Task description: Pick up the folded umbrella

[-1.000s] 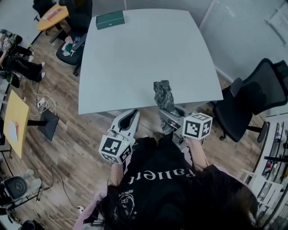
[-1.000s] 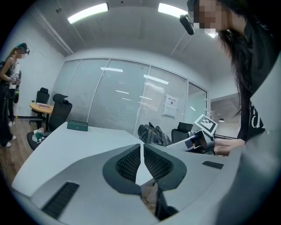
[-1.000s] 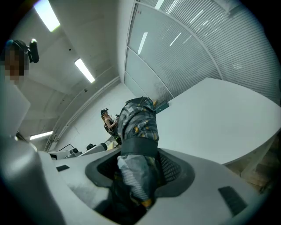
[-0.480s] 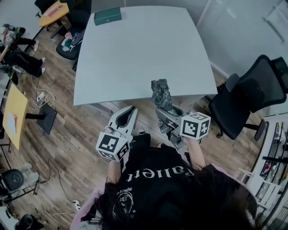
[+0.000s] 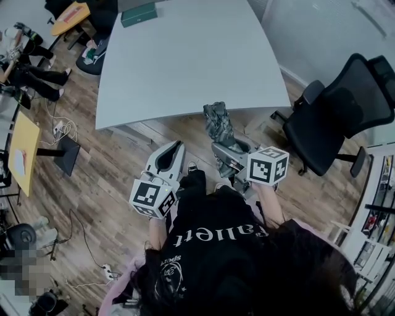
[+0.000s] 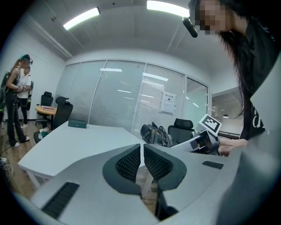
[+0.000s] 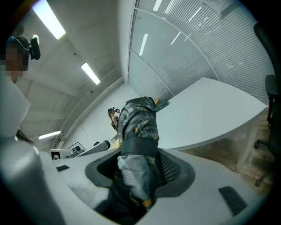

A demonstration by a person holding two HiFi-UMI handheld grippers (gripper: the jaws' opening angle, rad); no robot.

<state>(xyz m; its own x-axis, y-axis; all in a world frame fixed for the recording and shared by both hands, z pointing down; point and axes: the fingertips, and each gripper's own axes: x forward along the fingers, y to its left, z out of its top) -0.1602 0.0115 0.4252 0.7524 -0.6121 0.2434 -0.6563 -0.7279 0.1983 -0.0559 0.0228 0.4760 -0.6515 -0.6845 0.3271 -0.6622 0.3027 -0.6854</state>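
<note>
I see the table [image 5: 185,62] at twelve o'clock, a box [image 5: 138,13] on its far eleven o'clock corner, a chair [image 5: 336,117] at two. The folded umbrella [image 5: 217,122] sits in my right gripper [image 5: 223,147], left gripper [image 5: 174,148] at its nine.

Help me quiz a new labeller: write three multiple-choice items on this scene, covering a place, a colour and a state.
1. Where is the folded umbrella? A) on the chair B) in the right gripper C) on the floor
2. What colour is the box on the table? A) red B) green C) yellow
3. How are the left gripper's fingers? A) together, empty B) clamped on the box C) wide apart

1 B: its fingers clamp it in the right gripper view.
2 B: it is plainly green in the head view.
3 A: the left gripper view shows them closed on nothing.
</note>
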